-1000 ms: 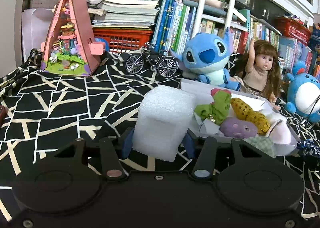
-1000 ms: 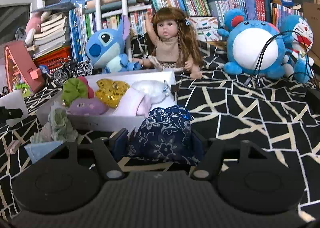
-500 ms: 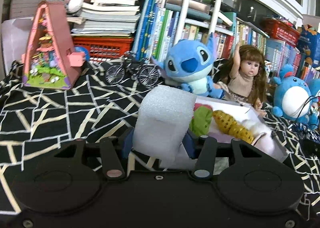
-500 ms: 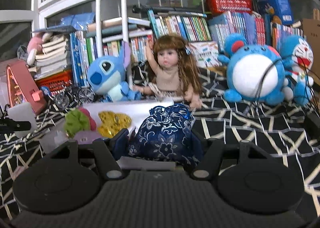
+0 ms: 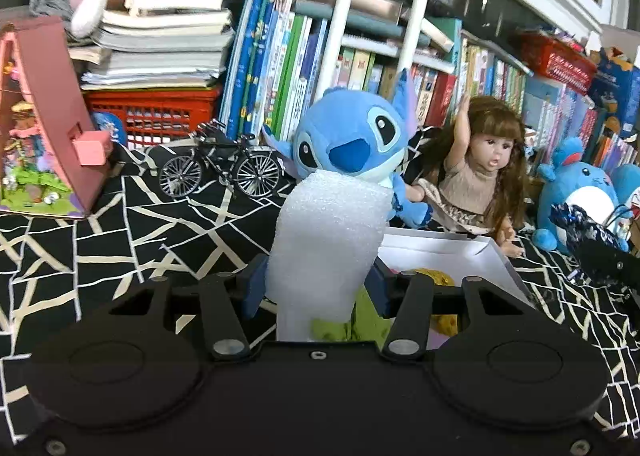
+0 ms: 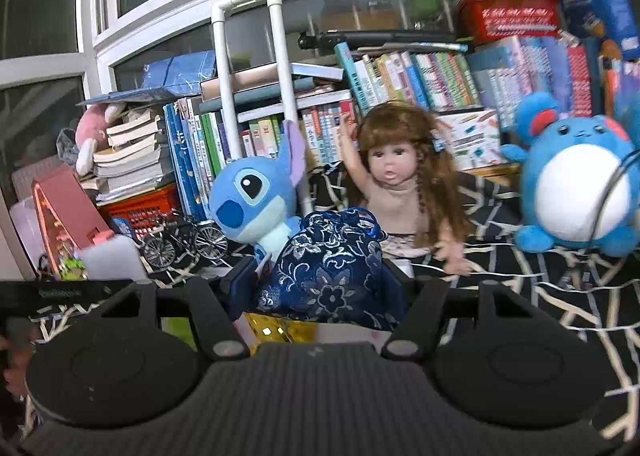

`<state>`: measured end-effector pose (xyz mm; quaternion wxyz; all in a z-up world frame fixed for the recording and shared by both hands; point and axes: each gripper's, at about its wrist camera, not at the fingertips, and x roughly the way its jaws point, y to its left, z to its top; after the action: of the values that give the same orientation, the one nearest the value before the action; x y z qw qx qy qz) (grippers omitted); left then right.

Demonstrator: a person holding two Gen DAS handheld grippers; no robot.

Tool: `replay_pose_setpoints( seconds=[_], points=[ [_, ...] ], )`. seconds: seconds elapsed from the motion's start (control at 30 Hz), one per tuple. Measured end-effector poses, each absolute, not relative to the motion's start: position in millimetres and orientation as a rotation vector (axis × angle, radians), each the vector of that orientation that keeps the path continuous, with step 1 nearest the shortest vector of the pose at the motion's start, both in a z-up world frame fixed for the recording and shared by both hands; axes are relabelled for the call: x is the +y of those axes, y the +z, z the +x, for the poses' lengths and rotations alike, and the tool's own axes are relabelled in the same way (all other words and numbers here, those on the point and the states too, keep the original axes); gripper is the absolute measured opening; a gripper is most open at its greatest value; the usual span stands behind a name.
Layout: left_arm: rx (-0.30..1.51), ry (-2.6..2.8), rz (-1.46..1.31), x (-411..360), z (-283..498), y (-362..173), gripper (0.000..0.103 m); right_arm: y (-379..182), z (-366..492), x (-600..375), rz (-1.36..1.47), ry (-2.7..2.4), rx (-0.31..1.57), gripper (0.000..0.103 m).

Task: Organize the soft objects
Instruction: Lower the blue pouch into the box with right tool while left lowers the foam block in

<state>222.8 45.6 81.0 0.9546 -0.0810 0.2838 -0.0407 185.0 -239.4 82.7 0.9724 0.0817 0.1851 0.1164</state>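
Above white box (image 5: 484, 252) | left gripper (image 5: 318, 290) clamps foam block (image 5: 328, 232), light, squashy, held low | right gripper (image 6: 320, 288) clamps blue pouch (image 6: 332, 260), floppy, held mid-body

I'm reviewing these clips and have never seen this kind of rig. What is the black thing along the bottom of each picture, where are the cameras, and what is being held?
No robot here: a person carries a hand-held two-finger gripper in each hand, with a fisheye camera on each looking along its fingers. The black shape is the gripper's own body. In the left wrist view, the left gripper is clamped on a white foam block. In the right wrist view, the right gripper squeezes a dark blue floral pouch. Below lies a white box holding soft things, on a black patterned cloth. Behind stand a blue plush, a doll and books.
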Motion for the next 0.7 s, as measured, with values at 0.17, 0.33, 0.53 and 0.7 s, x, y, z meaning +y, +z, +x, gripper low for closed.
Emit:
replay_pose_setpoints(
  seconds=[0.17,0.33,0.53,0.7],
  points=[
    [0.662,-0.097,-0.178,39,259,68,0.049,75,222,-232,0.246,0.290,0.459,0.068],
    [0.713,-0.085,-0.165,31,276,50,0.049,58,246,-220,0.243,0.284,0.524,0.068],
    [0.745,-0.095,-0.153,23,282,36,0.049,40,265,-214,0.263,0.279,0.595,0.068],
    [0.741,-0.105,-0.136,18,280,34,0.049,29,273,-214,0.284,0.280,0.638,0.068]
  ],
)
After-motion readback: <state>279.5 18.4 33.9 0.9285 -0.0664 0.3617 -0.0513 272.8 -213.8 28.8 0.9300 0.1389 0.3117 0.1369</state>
